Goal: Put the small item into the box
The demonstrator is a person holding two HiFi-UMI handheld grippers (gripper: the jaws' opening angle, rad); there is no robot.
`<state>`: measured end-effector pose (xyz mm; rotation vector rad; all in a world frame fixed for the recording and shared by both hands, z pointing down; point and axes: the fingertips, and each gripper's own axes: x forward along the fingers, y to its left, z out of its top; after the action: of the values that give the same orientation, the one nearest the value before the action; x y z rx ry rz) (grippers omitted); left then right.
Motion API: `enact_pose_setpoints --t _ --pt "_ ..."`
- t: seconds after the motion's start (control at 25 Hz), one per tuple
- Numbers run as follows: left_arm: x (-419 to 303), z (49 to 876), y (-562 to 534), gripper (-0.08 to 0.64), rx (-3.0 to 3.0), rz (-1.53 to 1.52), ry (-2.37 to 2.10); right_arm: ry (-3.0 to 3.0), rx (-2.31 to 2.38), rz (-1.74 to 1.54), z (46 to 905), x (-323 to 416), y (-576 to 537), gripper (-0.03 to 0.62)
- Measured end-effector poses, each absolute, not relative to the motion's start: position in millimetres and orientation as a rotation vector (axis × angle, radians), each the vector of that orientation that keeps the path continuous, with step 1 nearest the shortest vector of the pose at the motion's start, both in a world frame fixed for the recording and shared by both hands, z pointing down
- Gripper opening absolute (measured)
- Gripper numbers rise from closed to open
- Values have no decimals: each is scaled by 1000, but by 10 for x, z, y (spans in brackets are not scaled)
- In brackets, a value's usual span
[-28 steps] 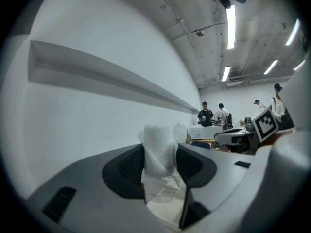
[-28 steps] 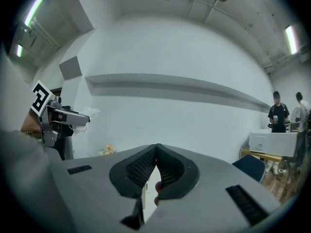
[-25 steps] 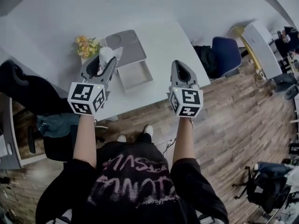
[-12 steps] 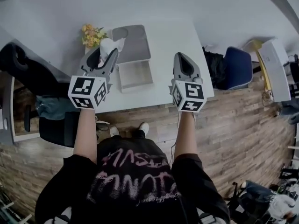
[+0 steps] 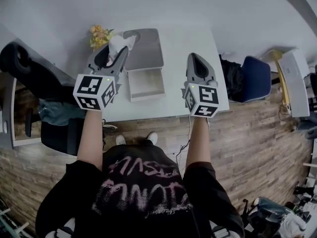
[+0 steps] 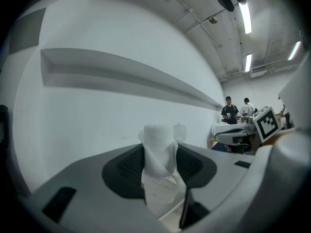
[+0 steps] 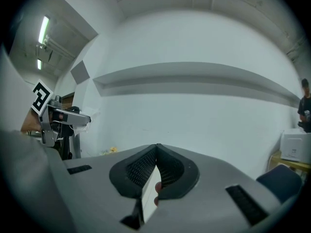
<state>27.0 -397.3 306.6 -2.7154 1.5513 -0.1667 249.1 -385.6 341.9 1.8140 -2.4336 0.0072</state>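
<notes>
Box (image 5: 145, 85) open on table (image 5: 198, 48); white paper wad (image 5: 118, 42) tight in left tool (image 6: 159, 144).

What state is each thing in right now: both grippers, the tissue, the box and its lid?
left gripper: shut on the tissue wad.
tissue wad: crumpled, pinched between the left jaws, not yet in the box.
right gripper: shut, nothing between its jaws.
box: open, on the table, looks empty.
lid: off the opening, lying flat against the box's far side.
</notes>
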Motion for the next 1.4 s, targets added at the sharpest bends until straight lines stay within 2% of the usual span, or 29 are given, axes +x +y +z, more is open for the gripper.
enact_pose_setpoints --t 0.84,1.4 --pt "298 3693 -4114 183 -2817 -291 1591 -2458 1731 134 3858 2301 -4104 11" --pt "516 4557 -3972 183 -2944 -651 1516 -2472 1702 215 4115 2289 -4087 11"
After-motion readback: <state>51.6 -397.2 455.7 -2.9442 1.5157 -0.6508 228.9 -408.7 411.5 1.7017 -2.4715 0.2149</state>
